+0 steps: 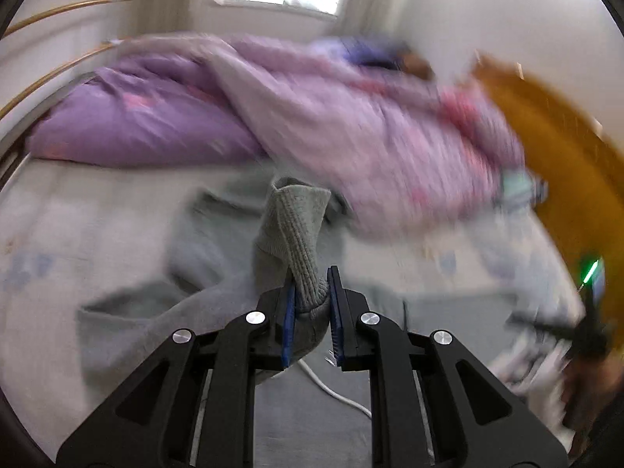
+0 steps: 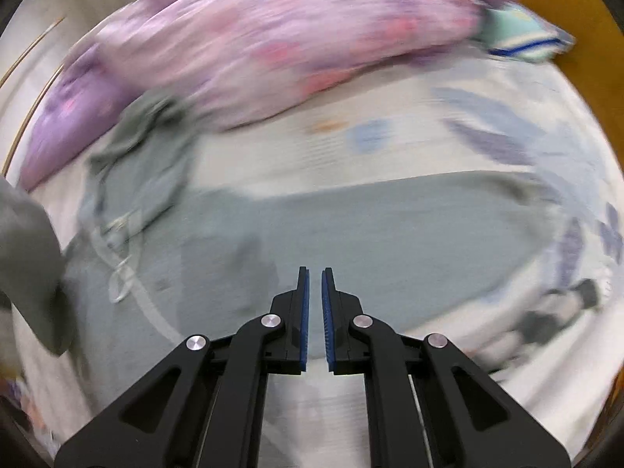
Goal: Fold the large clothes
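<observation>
A large grey-green sweatshirt lies spread on the bed, its drawstring to the left. My left gripper is shut on the ribbed cuff of the sweatshirt's sleeve and holds it lifted above the garment. The lifted sleeve shows at the left edge of the right wrist view. My right gripper hovers over the sweatshirt's body, its jaws nearly together with a narrow gap and nothing between them. Both views are blurred by motion.
A purple and pink duvet is heaped at the back of the bed. A mint striped cloth lies at its right end. An orange-brown headboard is at the right. A white cord lies below the left gripper.
</observation>
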`<state>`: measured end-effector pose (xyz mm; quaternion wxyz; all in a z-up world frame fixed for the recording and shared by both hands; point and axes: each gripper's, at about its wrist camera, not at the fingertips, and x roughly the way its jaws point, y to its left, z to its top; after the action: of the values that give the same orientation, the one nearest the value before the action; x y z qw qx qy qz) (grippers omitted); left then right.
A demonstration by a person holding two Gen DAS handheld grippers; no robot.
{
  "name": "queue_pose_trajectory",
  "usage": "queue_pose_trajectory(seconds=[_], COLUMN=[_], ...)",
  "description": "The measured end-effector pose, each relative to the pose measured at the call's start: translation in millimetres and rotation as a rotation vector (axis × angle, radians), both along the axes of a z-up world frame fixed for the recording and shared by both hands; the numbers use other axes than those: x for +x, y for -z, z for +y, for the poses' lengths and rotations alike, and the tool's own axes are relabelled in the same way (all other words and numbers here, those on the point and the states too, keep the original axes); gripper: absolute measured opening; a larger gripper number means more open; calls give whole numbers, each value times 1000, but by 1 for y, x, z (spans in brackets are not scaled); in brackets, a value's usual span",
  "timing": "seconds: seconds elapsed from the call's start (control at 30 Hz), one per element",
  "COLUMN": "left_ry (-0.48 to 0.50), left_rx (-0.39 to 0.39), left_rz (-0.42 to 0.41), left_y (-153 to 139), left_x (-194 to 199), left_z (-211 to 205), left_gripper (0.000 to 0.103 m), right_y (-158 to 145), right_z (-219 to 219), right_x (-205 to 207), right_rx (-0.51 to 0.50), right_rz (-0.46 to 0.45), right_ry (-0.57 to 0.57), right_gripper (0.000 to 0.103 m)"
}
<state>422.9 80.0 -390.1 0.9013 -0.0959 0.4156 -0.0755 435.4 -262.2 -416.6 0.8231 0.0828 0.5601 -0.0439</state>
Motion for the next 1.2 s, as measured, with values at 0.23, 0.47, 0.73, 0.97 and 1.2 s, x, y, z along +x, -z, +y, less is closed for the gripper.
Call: queue_pose_trajectory(seconds=[0.23,0.47,0.73,0.97,1.2], left_ry=[91,154,196,23,-223], left_rx=[84,89,-46,-223,-106], left_rz=[260,363,417,371,425], left_y=[112,159,162,128,131], left_x=[18,16,4,-8,-39], left_z=[-71,-103,-109,-41,78], left_gripper=[15,19,52,69,69], right_y=[14,59,114,125,21], right_z=[-133,-224,-244,-245,-176], right_x=[-1,2,12,4,2], right_rx=[-55,127,262,279,81], right_rz=[7,138,252,197,-149], right_ry=[332,620,745,795,526], right_gripper=[8,43,45,19,6])
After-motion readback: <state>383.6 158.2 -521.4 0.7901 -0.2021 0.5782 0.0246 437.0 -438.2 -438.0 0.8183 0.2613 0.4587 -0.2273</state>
